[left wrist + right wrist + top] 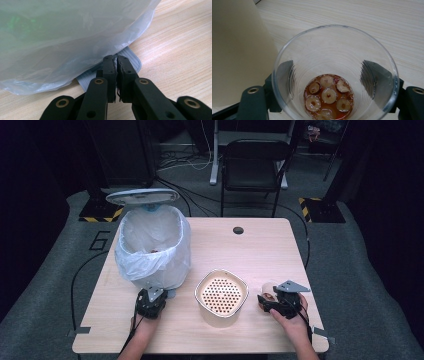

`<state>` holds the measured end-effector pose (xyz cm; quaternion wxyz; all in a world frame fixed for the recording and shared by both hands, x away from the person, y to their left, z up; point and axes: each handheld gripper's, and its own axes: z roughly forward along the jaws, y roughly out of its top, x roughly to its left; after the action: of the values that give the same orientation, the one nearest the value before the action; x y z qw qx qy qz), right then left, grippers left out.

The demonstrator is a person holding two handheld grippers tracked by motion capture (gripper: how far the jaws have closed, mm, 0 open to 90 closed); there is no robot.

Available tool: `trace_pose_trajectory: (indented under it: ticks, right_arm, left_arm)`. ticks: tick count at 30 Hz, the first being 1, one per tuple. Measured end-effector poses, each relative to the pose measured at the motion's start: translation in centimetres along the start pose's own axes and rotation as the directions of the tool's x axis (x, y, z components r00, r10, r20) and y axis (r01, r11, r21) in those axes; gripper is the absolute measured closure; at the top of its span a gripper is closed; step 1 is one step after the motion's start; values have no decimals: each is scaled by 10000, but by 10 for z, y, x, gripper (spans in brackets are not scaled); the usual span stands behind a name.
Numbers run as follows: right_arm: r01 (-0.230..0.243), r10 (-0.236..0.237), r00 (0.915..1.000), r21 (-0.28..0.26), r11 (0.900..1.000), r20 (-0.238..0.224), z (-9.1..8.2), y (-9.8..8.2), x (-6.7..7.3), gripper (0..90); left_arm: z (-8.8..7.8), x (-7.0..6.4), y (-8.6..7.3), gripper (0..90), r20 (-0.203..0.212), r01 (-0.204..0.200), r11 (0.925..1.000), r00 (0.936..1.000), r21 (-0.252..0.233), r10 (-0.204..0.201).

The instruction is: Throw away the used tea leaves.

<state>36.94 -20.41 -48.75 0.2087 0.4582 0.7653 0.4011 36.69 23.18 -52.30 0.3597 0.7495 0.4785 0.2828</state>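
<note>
A pedal bin (152, 245) lined with a white bag (62, 37) stands at the table's left, its lid (142, 196) raised. My left gripper (155, 295) is shut, and its tips (115, 58) rest on the bin's grey ribbed pedal (132, 60) under the bag. At the front right, my right gripper (265, 302) is shut on a clear plastic cup (267, 292). In the right gripper view its jaws (329, 73) flank the cup (334, 50), seen through the walls. Round fruit slices in reddish liquid (328, 96) lie at the cup's bottom.
A cream bowl with a perforated strainer insert (221, 272) sits between the two grippers, and its wall (237, 50) rises just left of the cup. A cable hole (238, 230) marks the table's far side. A black chair (255, 165) stands behind the table.
</note>
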Motion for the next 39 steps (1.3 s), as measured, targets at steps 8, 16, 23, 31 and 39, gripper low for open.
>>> trace_pose_trajectory:
  ticks: [8, 16, 23, 31, 39]
  right_arm:
    - [267, -269, 9994, -86, 9996, -237, 2, 2, -2, 333]
    - [803, -814, 9946, -191, 9966, -638, 7, 15, -8, 349]
    - [965, -1010, 9901, -498, 9941, -975, 14, 29, -19, 354]
    - [1246, -1308, 9827, -546, 9907, -1311, 27, 46, -27, 354]
    - [1222, -1360, 9768, -910, 9883, -1655, 35, 63, -30, 354]
  left_arm:
    - [0, 0, 0, 856, -9, 9, 10000, 10000, -14, -9]
    - [0, 0, 0, 856, -14, -3, 10000, 10000, -5, 3]
    - [0, 0, 0, 856, -39, -61, 10000, 10000, 56, 61]
    - [0, 0, 0, 856, -49, -88, 9999, 9999, 57, 89]
    - [0, 0, 0, 856, -18, -49, 10000, 10000, 69, 49]
